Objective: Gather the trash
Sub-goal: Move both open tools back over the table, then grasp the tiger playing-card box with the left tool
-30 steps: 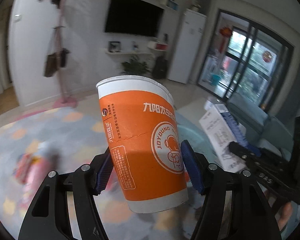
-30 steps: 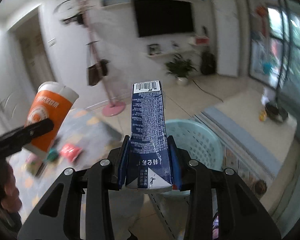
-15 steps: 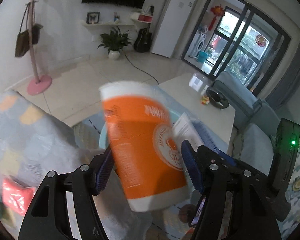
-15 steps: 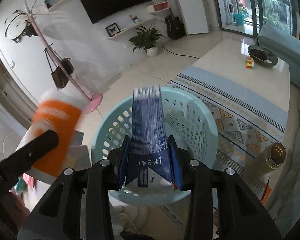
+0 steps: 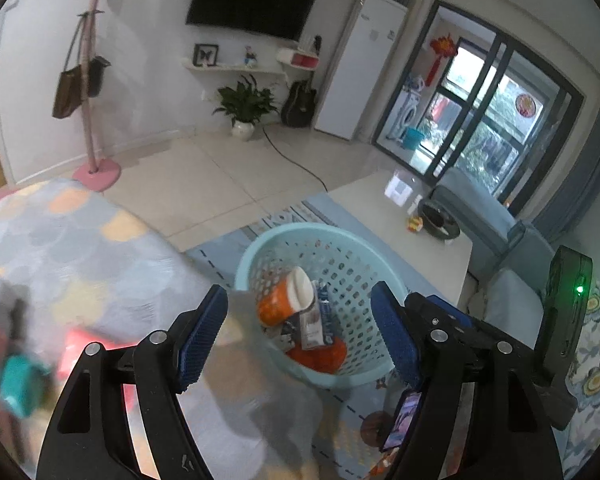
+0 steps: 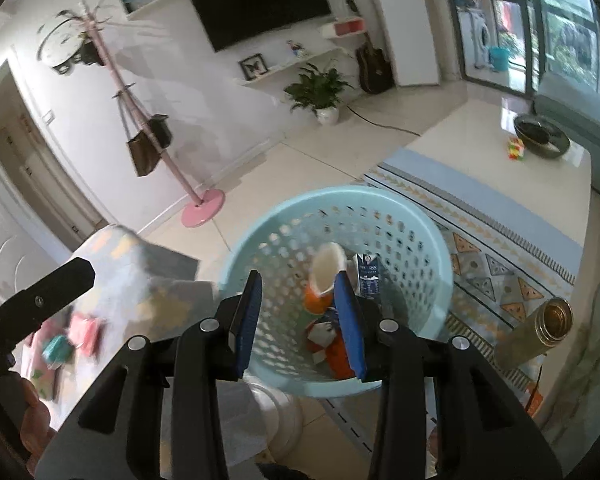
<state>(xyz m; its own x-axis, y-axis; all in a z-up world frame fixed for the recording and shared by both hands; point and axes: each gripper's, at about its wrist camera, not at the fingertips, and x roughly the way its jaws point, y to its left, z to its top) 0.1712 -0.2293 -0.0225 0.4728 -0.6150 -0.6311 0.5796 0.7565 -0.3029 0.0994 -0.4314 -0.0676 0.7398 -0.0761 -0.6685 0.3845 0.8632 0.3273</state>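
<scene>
A pale blue perforated basket [image 5: 260,248] [image 6: 340,196] stands on the floor below both grippers. Inside it lie an orange paper cup [image 5: 278,306] [image 6: 320,296], tipped over, and a dark blue carton [image 5: 326,318] [image 6: 367,276] beside it, on top of other orange trash. My left gripper [image 5: 298,336] is open and empty, with the basket showing between its blue pads. My right gripper [image 6: 300,320] is open too, narrower, and nothing is between its pads. One left finger [image 6: 48,296] shows at the left of the right wrist view.
A patterned blanket [image 5: 72,248] at the left carries red packets [image 6: 86,328] and a teal item [image 6: 56,348]. A gold flask [image 6: 540,332] lies on the rug at the right. A low table [image 6: 480,152] with a bowl, a pink coat stand [image 6: 202,208] and a sofa [image 5: 512,240] surround the basket.
The orange cup has left my left gripper and the blue carton my right one; both now lie in the basket. Both grippers have sunk toward the basket.
</scene>
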